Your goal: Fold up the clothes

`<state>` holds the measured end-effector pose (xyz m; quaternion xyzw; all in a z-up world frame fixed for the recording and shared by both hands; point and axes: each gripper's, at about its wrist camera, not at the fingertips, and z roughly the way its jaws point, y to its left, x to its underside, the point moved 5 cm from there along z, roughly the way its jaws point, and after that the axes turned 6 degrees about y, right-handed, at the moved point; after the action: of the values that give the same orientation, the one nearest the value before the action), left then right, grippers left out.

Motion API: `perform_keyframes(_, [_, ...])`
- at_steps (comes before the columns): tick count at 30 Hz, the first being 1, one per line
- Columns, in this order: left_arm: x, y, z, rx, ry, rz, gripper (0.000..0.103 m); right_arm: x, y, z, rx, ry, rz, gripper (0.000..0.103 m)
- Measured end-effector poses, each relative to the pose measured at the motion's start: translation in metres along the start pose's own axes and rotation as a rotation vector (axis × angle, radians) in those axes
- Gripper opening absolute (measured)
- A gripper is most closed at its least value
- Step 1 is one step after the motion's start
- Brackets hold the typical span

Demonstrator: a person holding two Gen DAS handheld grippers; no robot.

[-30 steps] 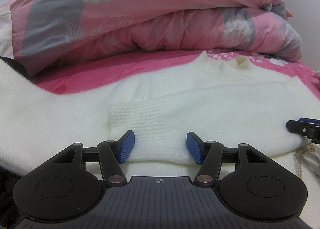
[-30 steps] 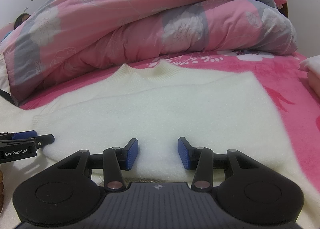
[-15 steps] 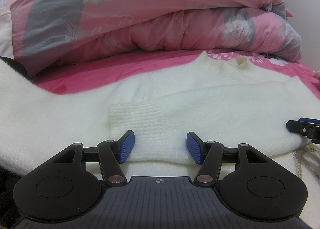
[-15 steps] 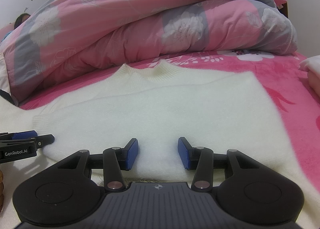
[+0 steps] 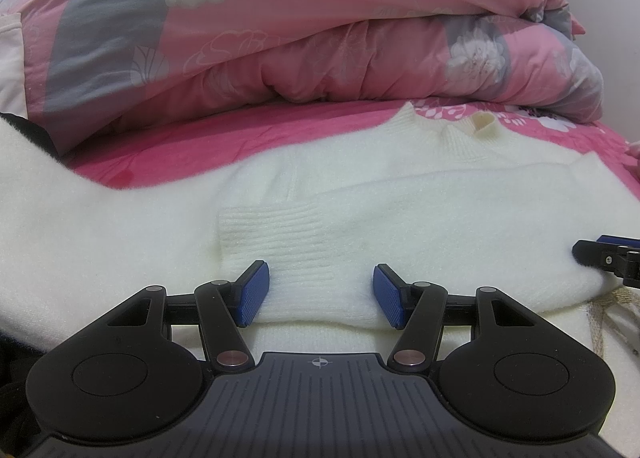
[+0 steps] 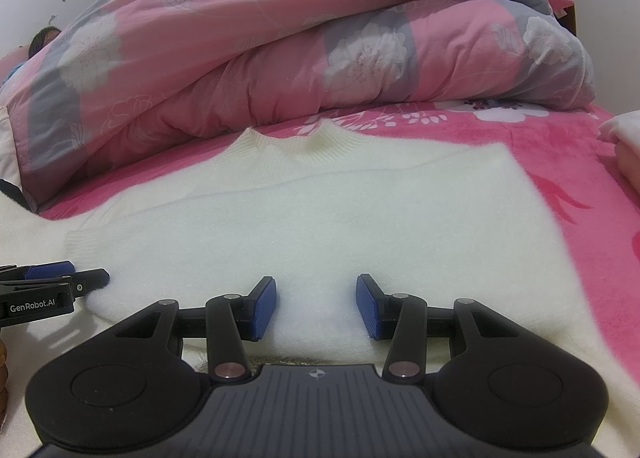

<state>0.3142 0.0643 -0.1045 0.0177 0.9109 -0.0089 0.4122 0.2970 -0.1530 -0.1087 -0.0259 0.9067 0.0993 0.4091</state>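
A fluffy white sweater (image 5: 400,210) lies flat on the bed, collar (image 6: 304,146) away from me. One sleeve is folded across the body, and its ribbed cuff (image 5: 276,230) rests just ahead of my left gripper (image 5: 322,294). That gripper is open at the sweater's near edge, with white knit lying between its blue pads (image 5: 254,290). My right gripper (image 6: 316,308) is open too, straddling the near edge of the sweater (image 6: 340,218) further right. Each gripper's tip shows at the edge of the other's view: the right gripper (image 5: 592,252) and the left gripper (image 6: 96,278).
A bulky pink and grey flowered duvet (image 6: 280,38) is heaped behind the sweater. The pink flowered sheet (image 6: 580,186) shows to the right, with a pale folded stack (image 6: 624,146) at its edge. More white fuzzy fabric (image 5: 60,226) spreads to the left. A person's head (image 6: 42,38) is at far left.
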Motion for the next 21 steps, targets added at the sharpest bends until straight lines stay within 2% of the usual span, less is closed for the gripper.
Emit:
perform_keyframes(17, [0.0005,-0.0006,-0.0002,0.000,-0.001,0.000,0.058,0.0003,0.0004,0.0000,-0.004,-0.002,-0.001,0.048])
perform_keyframes(21, [0.0003,-0.0003,-0.0004,0.000,-0.001,0.001,0.058,0.0006,-0.0002,0.0002,-0.014,-0.003,0.000,0.051])
